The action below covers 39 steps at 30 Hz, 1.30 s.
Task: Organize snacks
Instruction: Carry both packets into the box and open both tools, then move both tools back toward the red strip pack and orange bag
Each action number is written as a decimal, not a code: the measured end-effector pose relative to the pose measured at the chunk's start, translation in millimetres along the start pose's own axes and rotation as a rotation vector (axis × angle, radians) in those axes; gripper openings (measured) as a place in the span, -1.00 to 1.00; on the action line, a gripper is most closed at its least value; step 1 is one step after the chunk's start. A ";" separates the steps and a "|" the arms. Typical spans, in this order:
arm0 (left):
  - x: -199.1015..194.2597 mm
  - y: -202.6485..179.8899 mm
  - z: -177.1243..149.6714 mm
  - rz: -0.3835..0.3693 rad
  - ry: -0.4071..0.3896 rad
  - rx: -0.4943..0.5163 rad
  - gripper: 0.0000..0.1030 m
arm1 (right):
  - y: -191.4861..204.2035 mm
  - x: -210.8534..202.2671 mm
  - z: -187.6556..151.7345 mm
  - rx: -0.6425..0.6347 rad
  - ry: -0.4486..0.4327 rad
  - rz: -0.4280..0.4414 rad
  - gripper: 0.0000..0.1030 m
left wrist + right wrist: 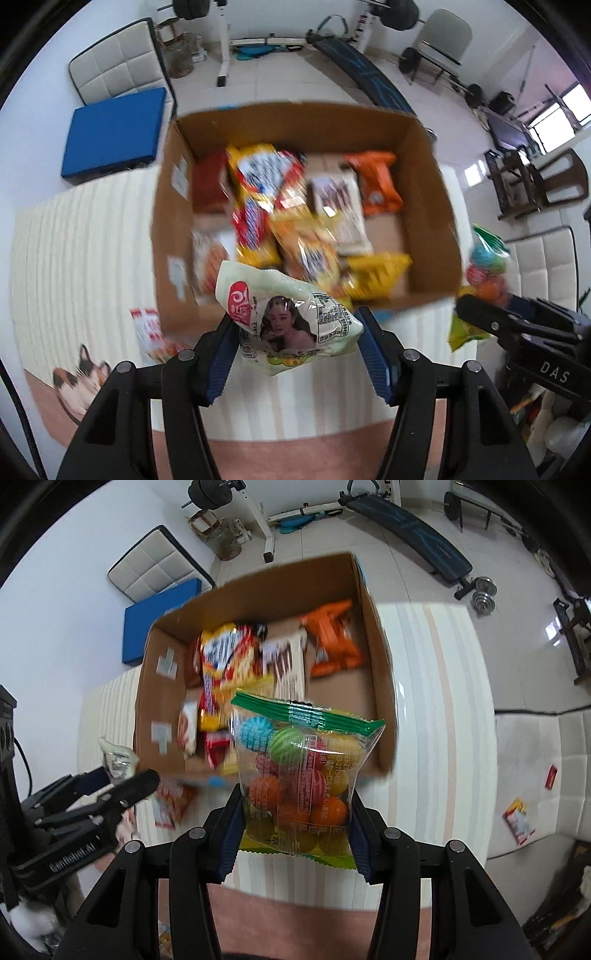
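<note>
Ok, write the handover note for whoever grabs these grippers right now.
Left gripper: jaws shut on a pale green snack packet, short of the cardboard box.
Right gripper: jaws shut on a clear bag of coloured balls, also near the box.
Done: many snacks already in the box.
Left: drop both packets in, then collect the red-and-white packet on the mat beside the box.
</note>
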<state>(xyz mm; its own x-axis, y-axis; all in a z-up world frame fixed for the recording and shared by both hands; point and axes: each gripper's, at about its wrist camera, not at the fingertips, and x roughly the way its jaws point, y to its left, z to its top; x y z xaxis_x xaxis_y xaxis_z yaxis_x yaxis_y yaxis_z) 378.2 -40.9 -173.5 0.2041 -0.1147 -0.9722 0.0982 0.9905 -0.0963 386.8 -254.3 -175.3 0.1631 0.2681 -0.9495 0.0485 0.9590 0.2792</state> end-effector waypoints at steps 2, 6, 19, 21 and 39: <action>6.9 8.9 19.5 0.022 0.007 -0.007 0.16 | -1.1 5.8 17.6 0.000 0.007 -0.020 0.03; 25.9 22.5 50.1 0.067 0.037 -0.003 0.16 | -6.4 28.4 45.2 0.022 0.037 -0.045 0.03; 94.5 51.0 90.4 0.130 0.170 -0.003 0.18 | -16.0 83.2 80.7 0.029 0.106 -0.114 0.03; 101.4 54.6 92.4 0.126 0.189 -0.007 0.18 | -16.5 89.4 84.6 0.032 0.118 -0.121 0.03; 91.6 62.9 85.0 0.067 0.168 -0.052 0.72 | -1.3 87.3 83.9 0.010 0.128 -0.184 0.79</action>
<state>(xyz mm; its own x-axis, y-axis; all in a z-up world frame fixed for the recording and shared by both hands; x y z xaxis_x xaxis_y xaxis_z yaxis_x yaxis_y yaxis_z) 485.9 4.4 -250.6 0.0422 -0.0385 -0.9984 0.0385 0.9986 -0.0369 483.6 -239.7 -246.5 0.0247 0.0992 -0.9948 0.0758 0.9920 0.1008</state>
